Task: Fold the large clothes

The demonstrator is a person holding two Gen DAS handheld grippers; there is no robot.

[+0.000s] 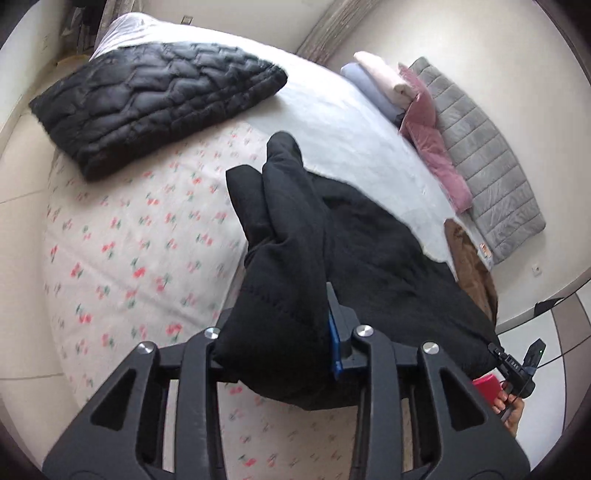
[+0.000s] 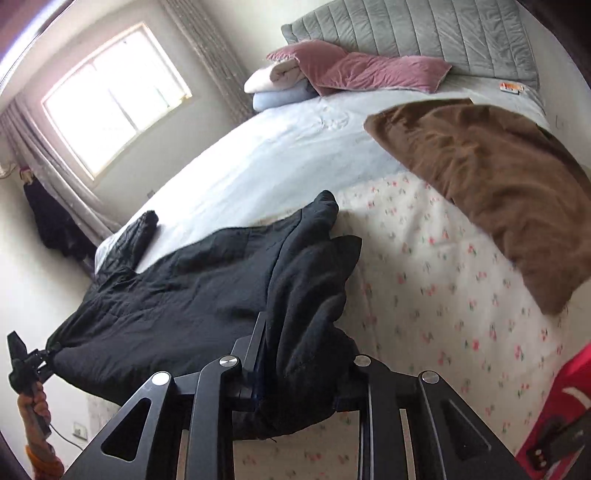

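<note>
A large black garment (image 1: pixel 369 251) is stretched between both grippers above the bed; it also shows in the right wrist view (image 2: pixel 192 280). My left gripper (image 1: pixel 284 332) is shut on one bunched black corner, and it shows in the right wrist view (image 2: pixel 40 358) at the far left. My right gripper (image 2: pixel 295 354) is shut on the other bunched corner, and it shows in the left wrist view (image 1: pixel 498 354) at the right. The cloth hides most of the fingers in both views.
The bed has a cherry-print sheet (image 1: pixel 129 258) and a pale blue cover (image 1: pixel 351 122). A folded black quilted jacket (image 1: pixel 155 99) lies far left. A brown garment (image 2: pixel 491 184), a pink garment (image 2: pixel 362 70), folded clothes (image 2: pixel 273 85) and a grey padded mat (image 2: pixel 424 33) lie near the bed's far side.
</note>
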